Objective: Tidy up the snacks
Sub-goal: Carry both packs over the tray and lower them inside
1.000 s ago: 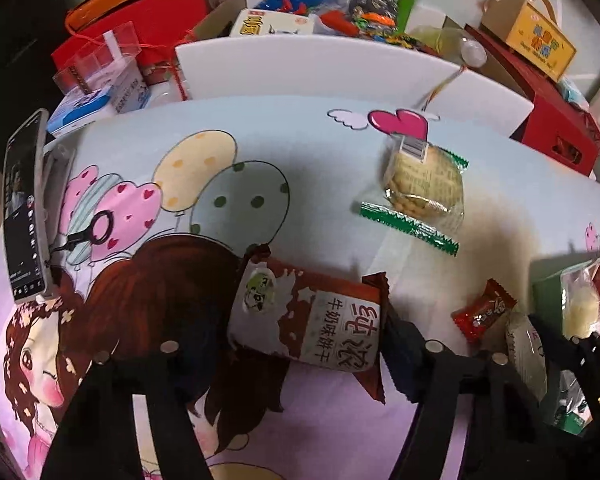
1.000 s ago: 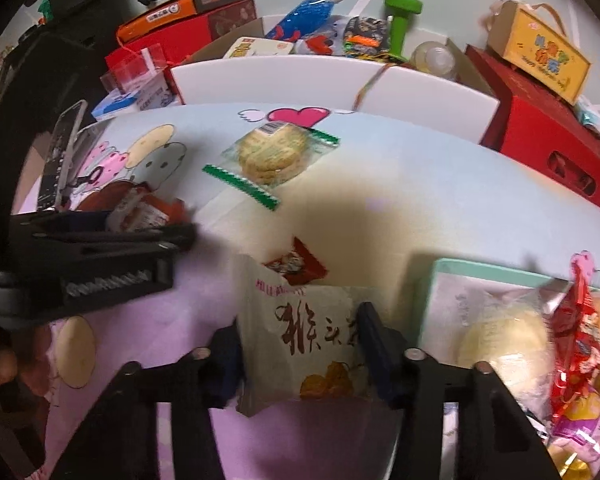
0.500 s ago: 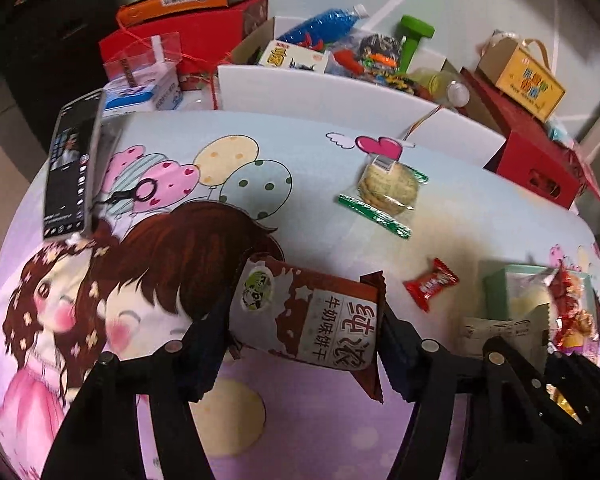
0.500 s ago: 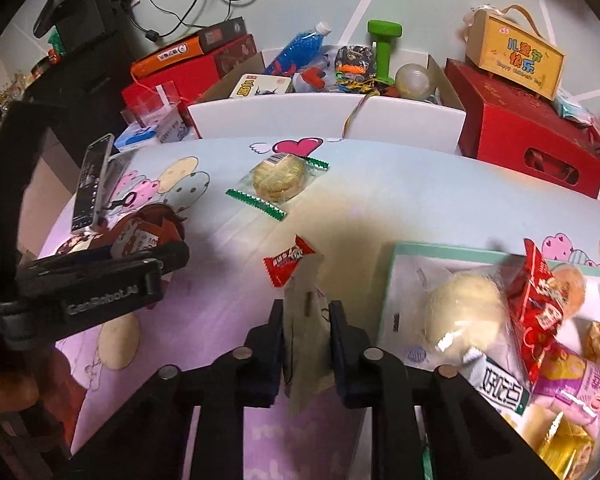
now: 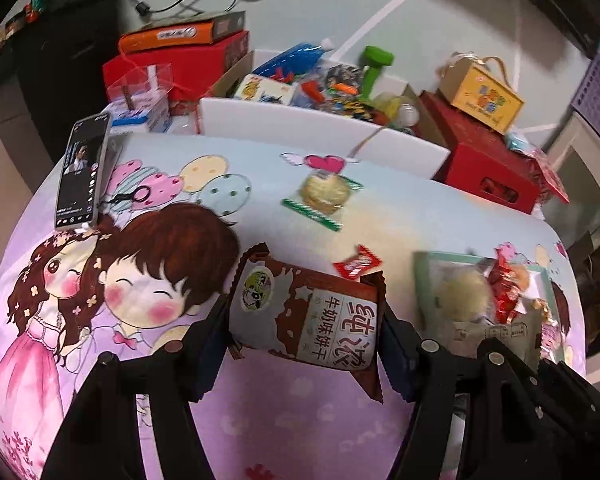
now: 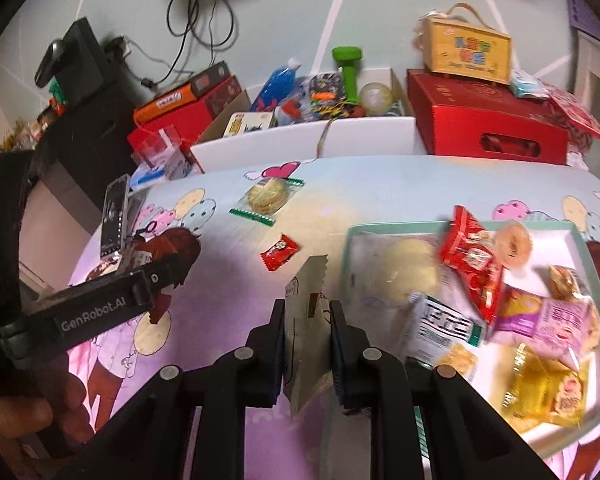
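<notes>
Partway through: the tray [image 6: 576, 236] already holds a heap of snacks, my left gripper [image 5: 304, 334] clamps the brown biscuit packet [image 5: 306, 320] and my right gripper [image 6: 308, 344] pinches a pale flat packet [image 6: 306, 316], both held above the cloth. Left to collect: the round biscuit [image 6: 269, 197] and small red candy [image 6: 279, 251], lying on the cartoon-print tablecloth [image 5: 148, 264]. A phone [image 5: 82, 170] lies at its far left edge, with boxes and cables cluttering the room behind.

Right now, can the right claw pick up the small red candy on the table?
Probably not yet: the right claw is shut on a beige packet. The red candy itself lies uncovered ahead.
</notes>
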A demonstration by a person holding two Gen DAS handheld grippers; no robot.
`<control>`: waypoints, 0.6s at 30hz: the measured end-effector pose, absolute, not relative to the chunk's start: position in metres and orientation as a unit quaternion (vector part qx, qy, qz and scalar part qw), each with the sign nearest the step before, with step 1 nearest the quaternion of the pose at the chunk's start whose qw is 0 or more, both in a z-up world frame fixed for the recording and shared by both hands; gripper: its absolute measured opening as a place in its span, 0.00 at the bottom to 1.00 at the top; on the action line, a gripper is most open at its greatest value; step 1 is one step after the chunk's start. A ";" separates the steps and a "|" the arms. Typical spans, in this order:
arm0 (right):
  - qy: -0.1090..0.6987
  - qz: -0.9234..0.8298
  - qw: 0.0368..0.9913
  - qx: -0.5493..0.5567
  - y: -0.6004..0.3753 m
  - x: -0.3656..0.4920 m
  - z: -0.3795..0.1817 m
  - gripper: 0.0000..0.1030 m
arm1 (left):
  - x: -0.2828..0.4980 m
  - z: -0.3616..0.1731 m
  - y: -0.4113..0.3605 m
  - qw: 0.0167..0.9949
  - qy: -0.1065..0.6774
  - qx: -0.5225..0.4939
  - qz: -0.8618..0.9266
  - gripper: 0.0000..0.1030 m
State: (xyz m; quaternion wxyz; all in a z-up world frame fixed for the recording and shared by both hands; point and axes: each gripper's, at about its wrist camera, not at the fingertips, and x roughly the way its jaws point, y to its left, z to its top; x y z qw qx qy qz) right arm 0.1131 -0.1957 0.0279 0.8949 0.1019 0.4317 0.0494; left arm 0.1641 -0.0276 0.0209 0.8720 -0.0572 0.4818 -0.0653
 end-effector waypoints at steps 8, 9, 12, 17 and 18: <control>0.410 0.019 0.901 0.138 -0.240 0.098 0.042 0.20 | 0.152 0.029 -0.068 0.876 0.471 -0.033 -0.100 0.67; 0.406 0.012 0.903 0.142 -0.247 0.095 0.043 0.20 | 0.150 0.030 -0.073 0.876 0.469 -0.030 -0.105 0.67; 0.401 -0.007 0.903 0.156 -0.269 0.089 0.046 0.20 | 0.144 0.033 -0.096 0.877 0.464 -0.012 -0.127 0.67; 0.395 -0.043 0.899 0.185 -0.311 0.077 0.047 0.20 | 0.131 0.035 -0.137 0.873 0.458 0.022 -0.166 0.67; 0.393 -0.050 0.898 0.190 -0.319 0.075 0.046 0.20 | 0.128 0.034 -0.147 0.872 0.457 0.030 -0.173 0.67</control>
